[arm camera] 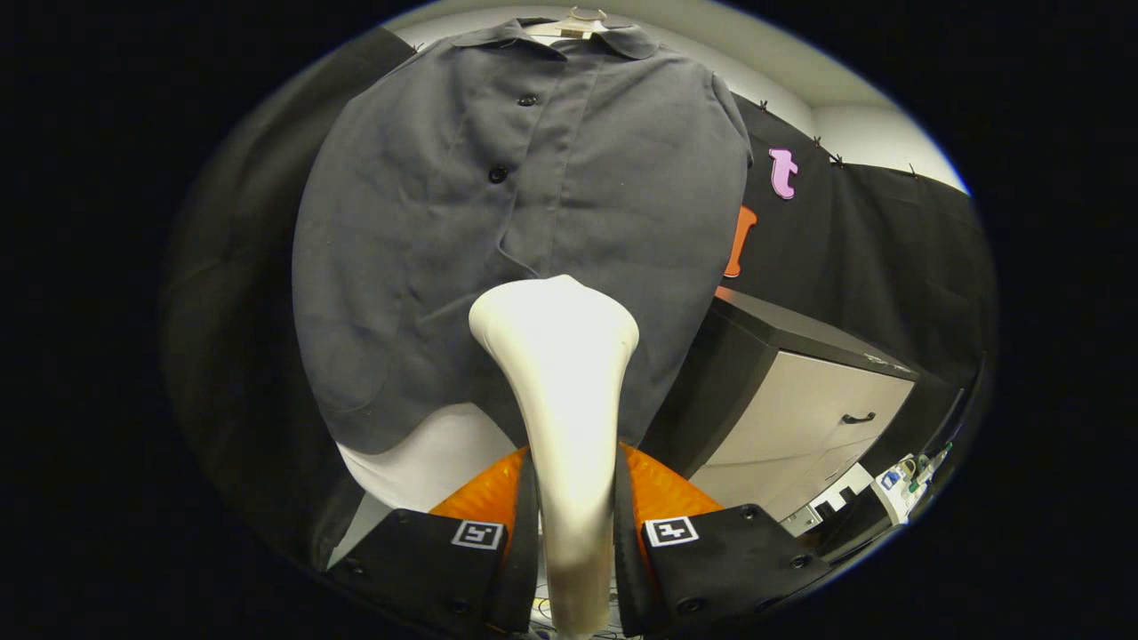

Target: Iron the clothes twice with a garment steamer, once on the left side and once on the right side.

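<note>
A dark grey button-up shirt hangs on a pale hanger, front facing me, just beyond the fingers. My gripper is shut on the white garment steamer, both black fingers pressing on its handle. The steamer's wide head rises between the fingers and sits at the shirt's lower middle, by the button placket; whether it touches the cloth I cannot tell. An orange rounded part lies behind the fingers, under the steamer.
A cabinet with a dark top and pale drawers stands to the right of the shirt. A white surface shows below the shirt's hem. Small items lie low at the far right.
</note>
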### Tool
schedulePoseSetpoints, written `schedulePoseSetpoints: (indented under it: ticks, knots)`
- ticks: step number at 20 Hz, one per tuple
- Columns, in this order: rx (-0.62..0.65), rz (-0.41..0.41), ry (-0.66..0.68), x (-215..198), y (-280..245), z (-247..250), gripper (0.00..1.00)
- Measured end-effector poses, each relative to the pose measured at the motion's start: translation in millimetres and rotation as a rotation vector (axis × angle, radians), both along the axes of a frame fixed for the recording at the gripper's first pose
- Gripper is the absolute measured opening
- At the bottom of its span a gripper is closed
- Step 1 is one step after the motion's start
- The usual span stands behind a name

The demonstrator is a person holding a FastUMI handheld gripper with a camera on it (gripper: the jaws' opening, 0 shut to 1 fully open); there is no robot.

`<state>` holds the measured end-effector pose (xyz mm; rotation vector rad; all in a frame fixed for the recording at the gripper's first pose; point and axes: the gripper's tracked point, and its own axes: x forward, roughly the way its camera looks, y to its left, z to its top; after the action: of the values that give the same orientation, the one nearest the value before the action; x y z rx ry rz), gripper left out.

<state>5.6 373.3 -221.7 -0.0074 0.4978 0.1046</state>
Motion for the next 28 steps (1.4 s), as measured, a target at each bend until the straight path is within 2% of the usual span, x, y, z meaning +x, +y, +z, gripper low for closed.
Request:
schedulePoseSetpoints:
  ticks: [6, 13, 21, 28]
  knots:
    - [0.024, 0.001, -0.048, -24, 2, 28, 0.44]
    - [0.017, -0.01, -0.216, -30, 4, 131, 0.44]
    - [0.101, 0.048, -0.395, -10, 43, 233, 0.44]
    - [0.143, 0.091, -0.444, 15, 71, 265, 0.44]
